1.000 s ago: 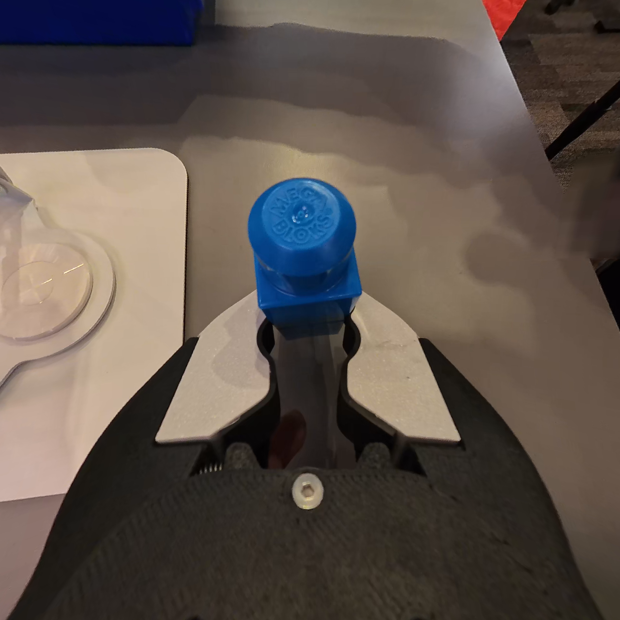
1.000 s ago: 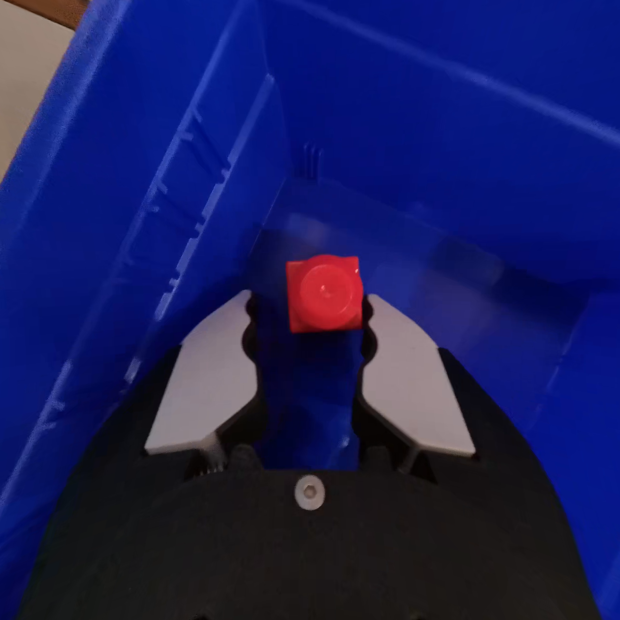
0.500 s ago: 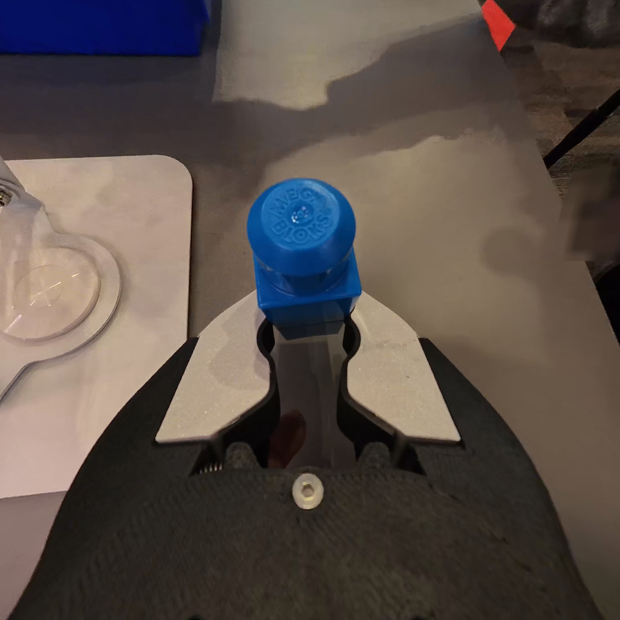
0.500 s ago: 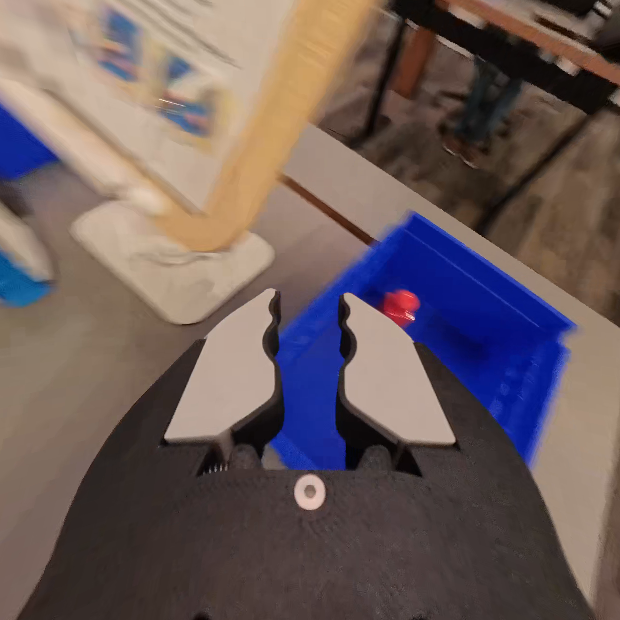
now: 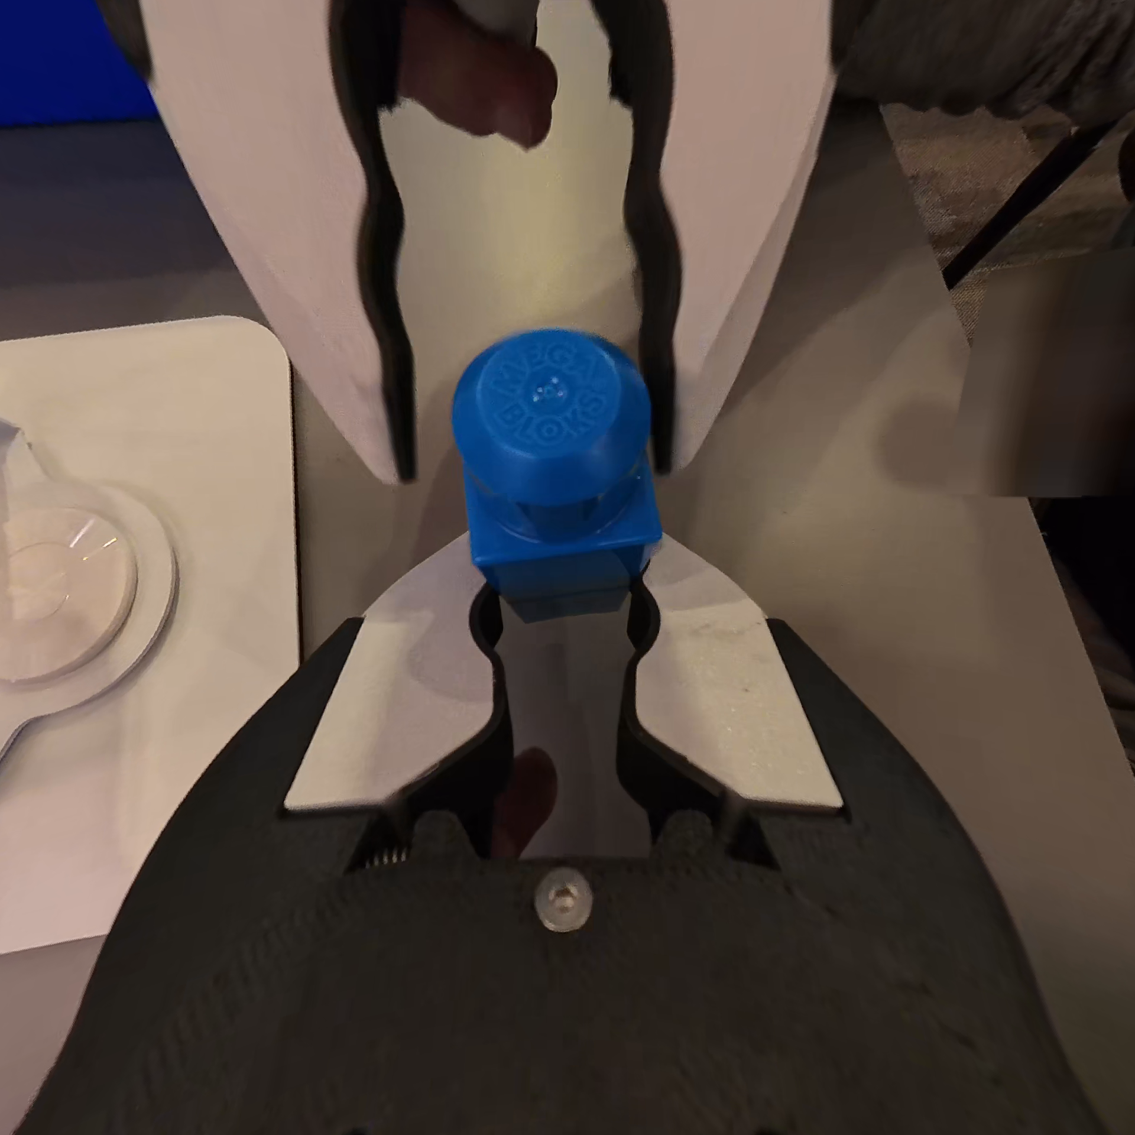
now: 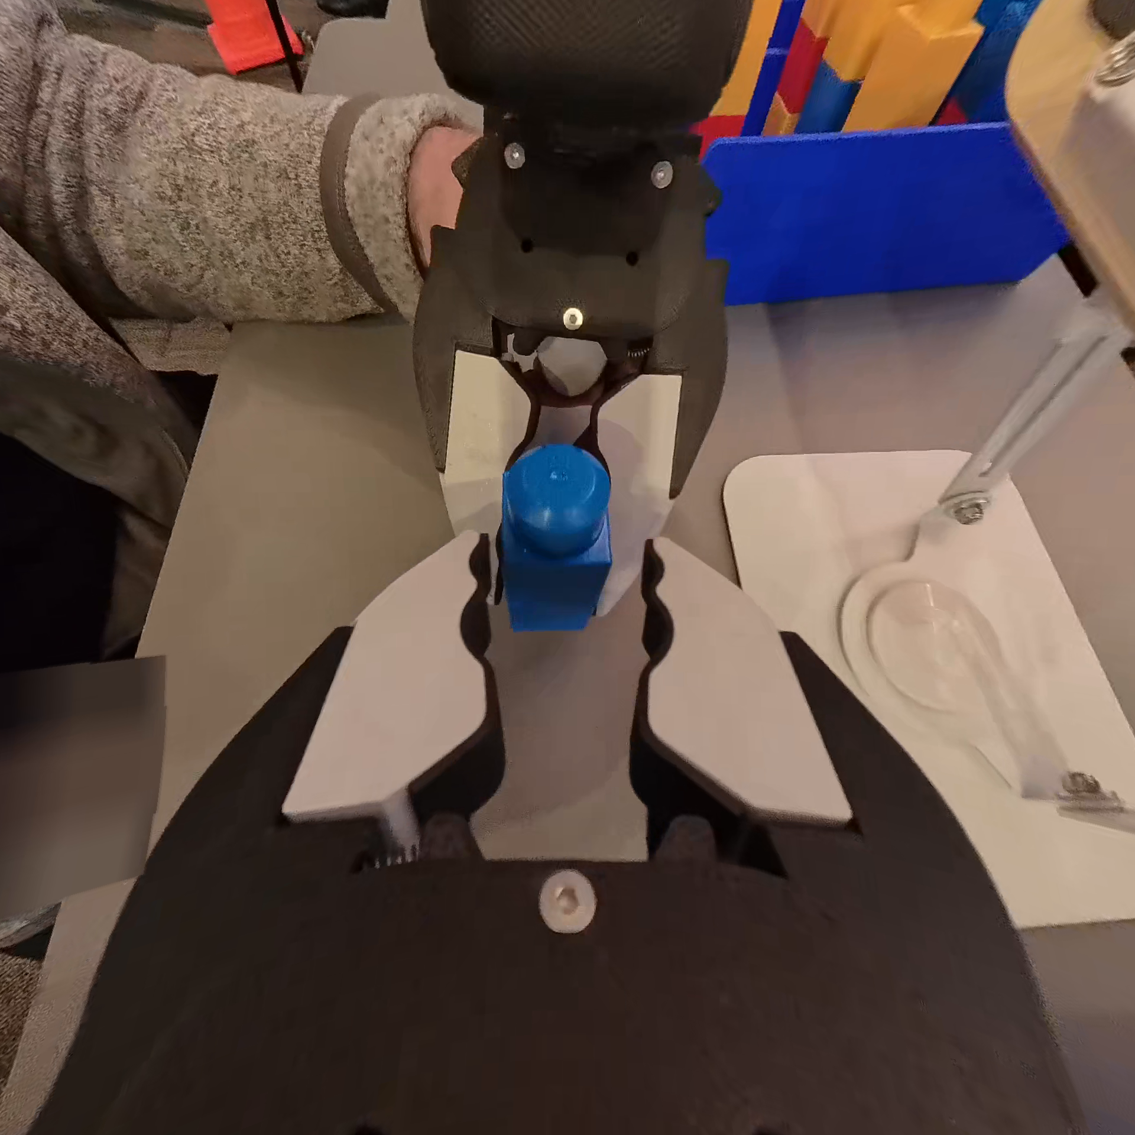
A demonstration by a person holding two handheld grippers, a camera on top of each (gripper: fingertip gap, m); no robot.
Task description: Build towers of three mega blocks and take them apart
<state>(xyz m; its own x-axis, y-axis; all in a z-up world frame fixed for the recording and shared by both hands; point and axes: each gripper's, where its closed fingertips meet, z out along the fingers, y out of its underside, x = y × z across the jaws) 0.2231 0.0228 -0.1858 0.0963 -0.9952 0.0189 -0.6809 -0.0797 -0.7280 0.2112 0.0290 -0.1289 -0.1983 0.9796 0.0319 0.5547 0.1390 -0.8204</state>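
Observation:
A blue mega block (image 5: 553, 467) stands stud up in my left gripper (image 5: 562, 577), which is shut on its lower body and holds it over the grey table (image 5: 798, 614). The right wrist view shows the same block (image 6: 556, 510) with the left gripper (image 6: 556, 589) reaching in from the far side. My right gripper (image 6: 565, 553) is open and faces the left one. Its fingertips (image 6: 663, 571) stand on either side of the block, with a clear gap on the right side. In the left wrist view the right gripper's fingers (image 5: 393, 399) flank the stud from above.
A blue bin (image 6: 860, 202) stands at the back right, with coloured blocks (image 6: 860, 61) behind it. A white mat (image 6: 798, 522) carrying a clear plastic stand (image 6: 921, 645) lies to the right. A person's grey sleeve (image 6: 184, 184) lies along the table's left edge. About 5 cm separates my left fingertips from my right.
My right gripper let go of a red block in the blue bin, swung out and came across to the blue block, its jaws opening wider. My left gripper held the blue block still.

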